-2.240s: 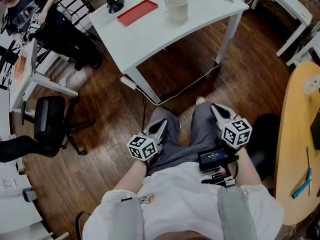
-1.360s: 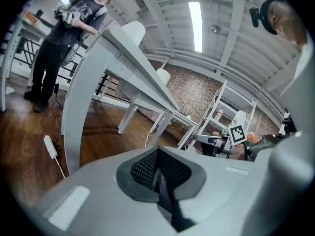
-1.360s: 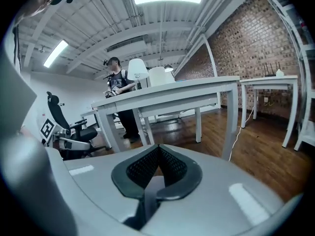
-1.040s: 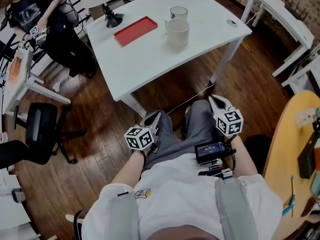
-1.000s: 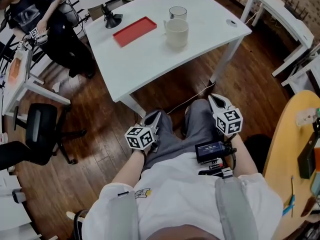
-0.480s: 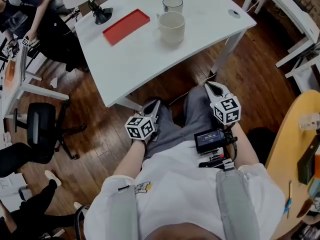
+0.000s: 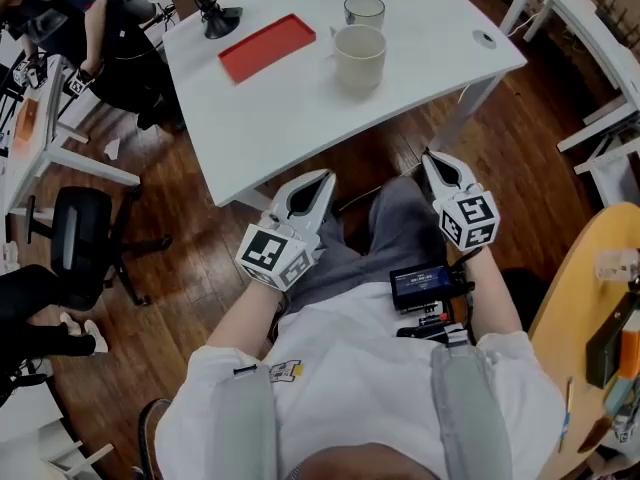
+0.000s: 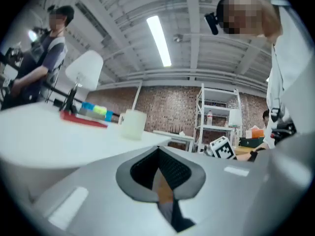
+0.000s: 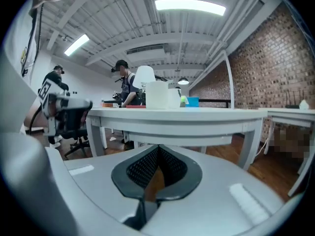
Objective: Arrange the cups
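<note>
White table point(image 7: 300, 108): bears everything the task concerns, and stands just ahead of the seated person's knees.

Red tray point(image 7: 267, 47): flat, shallow and empty, on the table's far left part, well apart from both cups.

Left gripper point(image 7: 322, 180) and right gripper point(image 7: 432, 158): both are held over the person's lap, short of the table edge. Neither touches anything. In the left gripper view the ribbed pads point(image 8: 170, 168) meet at the tip with nothing between them. The right gripper view shows the same closed, empty jaws point(image 9: 157, 147), aimed under the table top.

White mug point(image 7: 360, 56): upright near the table's middle, to the right of the tray, with a handle on its left side. It is probably ceramic, so fairly heavy, rigid and smooth-glazed. A grip across the rim wall, one pad inside and one outside, should hold better than a pinch on the handle.

Glass tumbler point(image 7: 364, 11): upright just behind the mug; whether the two touch cannot be told. It is likely lighter, slick and breakable. It should be taken at the rim wall with gentle pressure and lifted straight up, because a sideways pull could knock it against the mug.
</note>
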The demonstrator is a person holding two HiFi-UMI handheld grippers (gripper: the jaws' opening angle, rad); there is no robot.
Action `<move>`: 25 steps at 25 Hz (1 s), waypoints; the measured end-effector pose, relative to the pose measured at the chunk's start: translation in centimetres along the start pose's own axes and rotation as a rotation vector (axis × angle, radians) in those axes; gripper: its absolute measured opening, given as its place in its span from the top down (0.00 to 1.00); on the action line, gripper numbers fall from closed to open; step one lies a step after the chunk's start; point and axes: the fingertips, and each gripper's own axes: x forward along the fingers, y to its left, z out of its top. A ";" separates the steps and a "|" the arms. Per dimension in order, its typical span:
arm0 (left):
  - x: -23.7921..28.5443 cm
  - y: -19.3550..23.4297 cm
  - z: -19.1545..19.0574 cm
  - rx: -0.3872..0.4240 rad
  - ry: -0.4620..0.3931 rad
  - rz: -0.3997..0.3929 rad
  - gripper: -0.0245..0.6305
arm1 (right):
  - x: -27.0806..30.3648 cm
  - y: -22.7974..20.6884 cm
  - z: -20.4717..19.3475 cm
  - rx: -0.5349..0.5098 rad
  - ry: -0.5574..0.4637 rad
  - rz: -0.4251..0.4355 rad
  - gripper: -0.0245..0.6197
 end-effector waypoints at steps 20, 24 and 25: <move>19.3 6.9 5.8 0.323 0.290 -0.234 0.23 | 9.0 0.1 14.5 -0.190 -0.032 0.237 0.45; 19.8 7.3 5.8 0.341 0.314 -0.267 0.23 | 10.5 -0.6 14.5 -0.221 0.018 0.257 0.39; 19.6 7.4 5.8 0.322 0.313 -0.290 0.23 | 11.0 -0.7 14.5 -0.239 0.039 0.266 0.37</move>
